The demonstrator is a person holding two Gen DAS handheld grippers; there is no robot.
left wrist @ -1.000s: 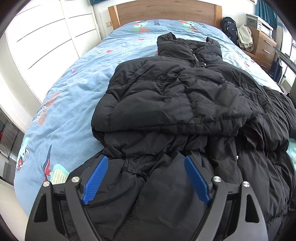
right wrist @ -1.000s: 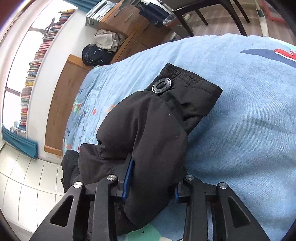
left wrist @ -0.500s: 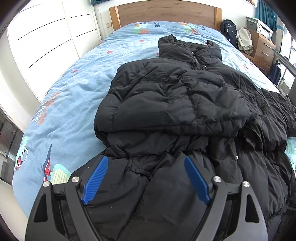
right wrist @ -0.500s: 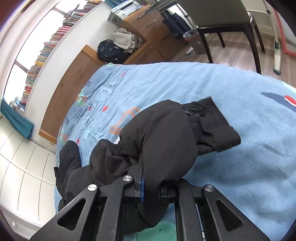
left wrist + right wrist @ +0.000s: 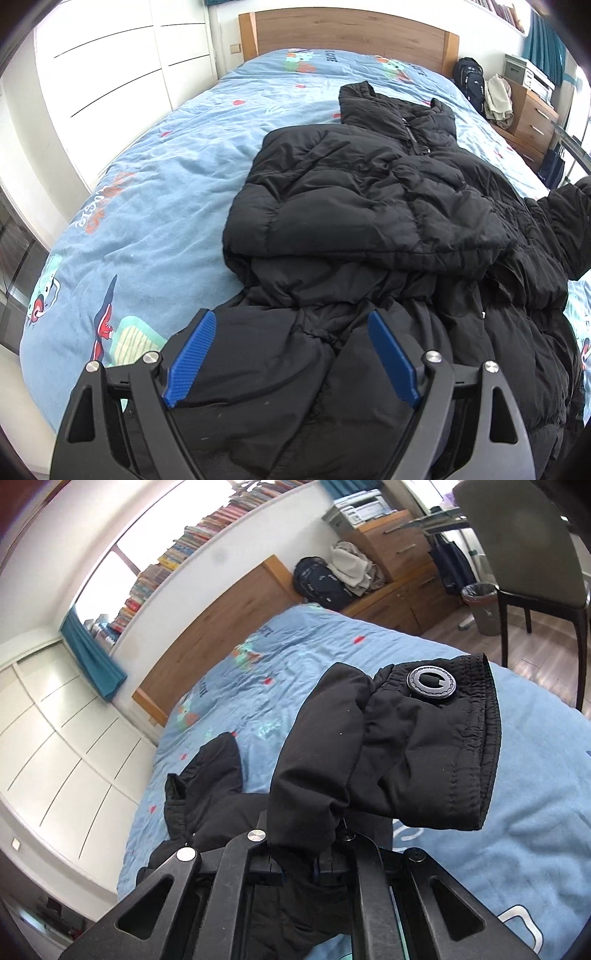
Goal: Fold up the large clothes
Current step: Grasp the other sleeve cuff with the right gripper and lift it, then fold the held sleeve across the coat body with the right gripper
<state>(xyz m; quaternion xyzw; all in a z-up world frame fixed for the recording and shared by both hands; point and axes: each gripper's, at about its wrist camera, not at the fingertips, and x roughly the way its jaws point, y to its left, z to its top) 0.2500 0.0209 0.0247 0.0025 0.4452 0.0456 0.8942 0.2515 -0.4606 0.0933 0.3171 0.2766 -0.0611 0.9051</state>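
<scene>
A large black puffer jacket (image 5: 369, 206) lies on the blue bed (image 5: 155, 206), collar toward the headboard, one sleeve folded across its chest. My left gripper (image 5: 291, 354) is open, its blue pads (image 5: 190, 354) spread just above the jacket's lower hem. My right gripper (image 5: 299, 864) is shut on the jacket's other sleeve (image 5: 388, 760) and holds it up off the bed; the cuff with a round snap button (image 5: 431, 683) hangs over the fingers. That lifted sleeve shows at the right edge of the left wrist view (image 5: 569, 229).
A wooden headboard (image 5: 347, 37) stands at the far end. White wardrobe doors (image 5: 110, 74) run along the left side. A wooden dresser (image 5: 402, 546), a black backpack (image 5: 321, 583), a chair (image 5: 524, 554) and a bin (image 5: 484, 605) stand right of the bed.
My right gripper closed fully on the sleeve and lifted it off the bed, swinging it up. My left gripper stayed open and drew back slightly.
</scene>
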